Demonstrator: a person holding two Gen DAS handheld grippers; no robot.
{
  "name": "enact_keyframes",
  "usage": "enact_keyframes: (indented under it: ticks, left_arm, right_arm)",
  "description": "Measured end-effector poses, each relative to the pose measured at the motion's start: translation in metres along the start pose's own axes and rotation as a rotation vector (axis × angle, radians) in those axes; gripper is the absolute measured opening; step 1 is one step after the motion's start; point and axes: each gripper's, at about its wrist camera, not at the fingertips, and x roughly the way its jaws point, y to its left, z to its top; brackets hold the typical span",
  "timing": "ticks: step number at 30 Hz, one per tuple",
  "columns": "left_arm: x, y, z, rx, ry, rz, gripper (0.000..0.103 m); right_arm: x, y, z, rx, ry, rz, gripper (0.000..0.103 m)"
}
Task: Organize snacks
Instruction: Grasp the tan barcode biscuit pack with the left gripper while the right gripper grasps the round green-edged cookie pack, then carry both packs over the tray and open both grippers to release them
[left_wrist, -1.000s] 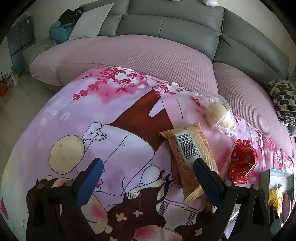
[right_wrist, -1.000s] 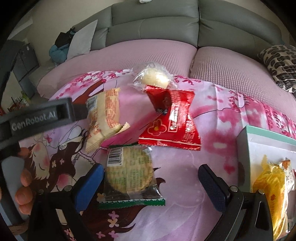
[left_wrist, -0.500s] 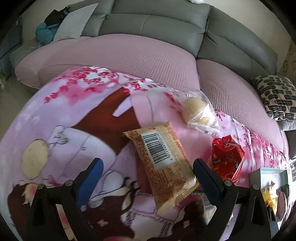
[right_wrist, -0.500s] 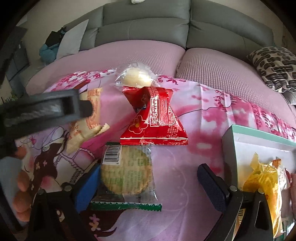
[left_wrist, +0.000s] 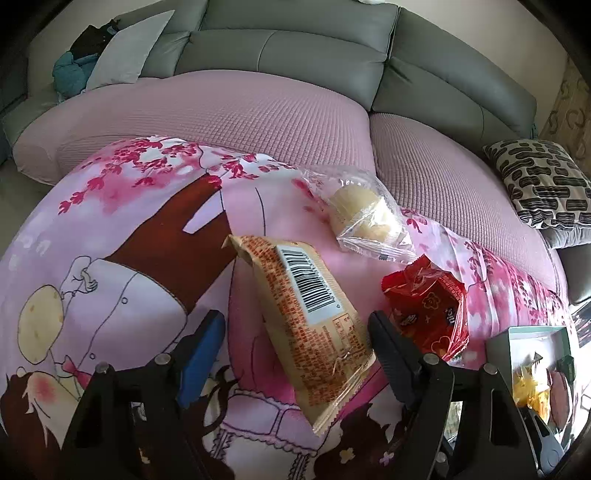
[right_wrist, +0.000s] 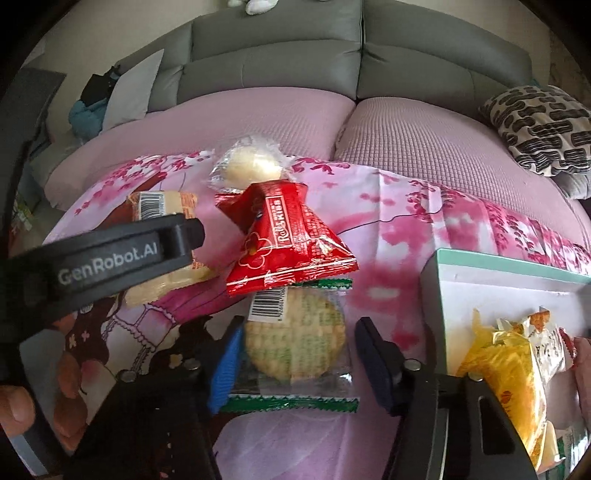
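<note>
Left wrist view: the left gripper (left_wrist: 295, 332) has swung right and forward over the last second, so the tan cracker pack (left_wrist: 314, 317), barcode up, now lies between its fingers instead of beside the right one. The jaws stand wide and have narrowed a little; neither pad clearly touches the wrapper. Just beyond lies a red pouch (left_wrist: 424, 314), then a clear bag with a pale bun (left_wrist: 362, 218), all on a pink printed cloth (left_wrist: 129, 221) spread in front of a grey sofa (left_wrist: 295, 48). A teal-edged box (left_wrist: 535, 332) sits at the far right.

Right wrist view: the right gripper (right_wrist: 295, 354) has closed in on the round biscuit pack (right_wrist: 295, 343), which now sits squarely between its fingers. The jaws are partly drawn in but not yet pressing. The red pouch (right_wrist: 284, 240) overlaps the pack's far edge. The box (right_wrist: 498, 277) at right already holds a yellow snack (right_wrist: 506, 376).

Both grippers seem lined up for a pick, with four snacks left outside the box.
</note>
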Motion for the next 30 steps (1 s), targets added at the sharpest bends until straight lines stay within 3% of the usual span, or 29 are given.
enact_keyframes:
  ticks: [1, 5, 16, 30]
  left_arm:
    - [0.0, -0.001, 0.0, 0.002, -0.003, 0.003, 0.08]
    - [0.002, -0.001, 0.0, 0.007, -0.001, 0.026, 0.05]
    - [-0.005, 0.004, 0.0, -0.008, 0.006, 0.016, 0.04]
    - [-0.037, 0.009, 0.008, -0.028, -0.048, 0.038, 0.039]
  right_arm:
    - [0.0, 0.0, 0.0, -0.001, 0.0, -0.001, 0.062]
    - [0.0, 0.0, 0.0, 0.0, -0.001, 0.002, 0.062]
    - [-0.006, -0.011, 0.001, 0.049, -0.011, 0.051, 0.054]
    - [-0.036, -0.019, 0.009, 0.063, -0.08, 0.061, 0.054]
